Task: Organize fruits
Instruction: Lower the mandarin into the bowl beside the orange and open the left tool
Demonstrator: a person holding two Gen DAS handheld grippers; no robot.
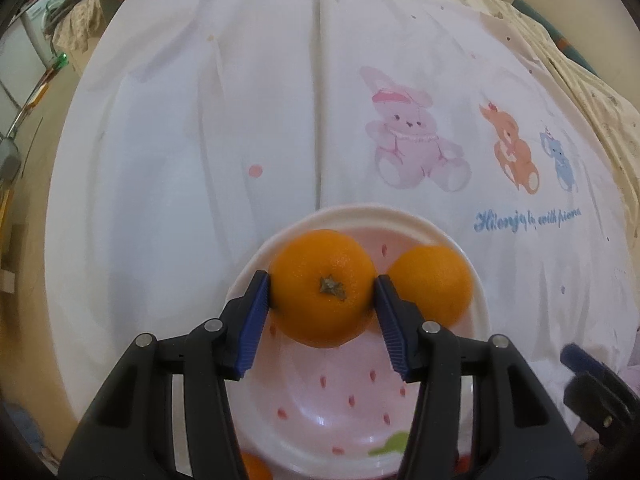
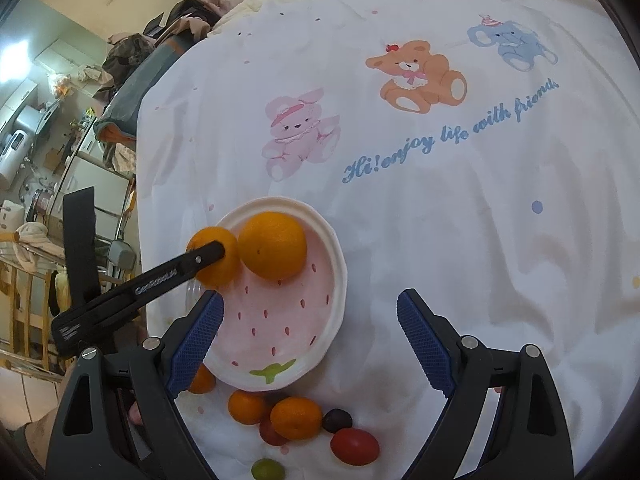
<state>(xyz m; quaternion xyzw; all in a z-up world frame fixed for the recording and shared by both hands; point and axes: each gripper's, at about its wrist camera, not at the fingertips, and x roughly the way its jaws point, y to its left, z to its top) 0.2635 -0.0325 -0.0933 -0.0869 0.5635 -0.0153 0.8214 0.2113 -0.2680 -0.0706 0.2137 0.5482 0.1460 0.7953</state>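
My left gripper [image 1: 323, 294] pinches an orange [image 1: 322, 287] between its blue pads, over the rim of the strawberry-patterned plate [image 2: 324, 320], where a second orange [image 2: 273, 245] already lies. My right gripper [image 2: 310, 340] hangs spread and empty above the plate's near edge. More fruit [image 2: 296, 418] lies on the white cartoon-printed sheet [image 2: 460, 240]; a cluttered kitchen shows at left.

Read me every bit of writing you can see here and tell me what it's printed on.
"Hi!enjoy life with friends": blue script on the white cloth under the cartoon animals, clear in the right wrist view; the same line in the left wrist view is blurred.
White brand lettering on the left gripper: too small and blurred to read.
Small white markings near that gripper's base: unreadable.
Nothing readable on the plate or the fruit.
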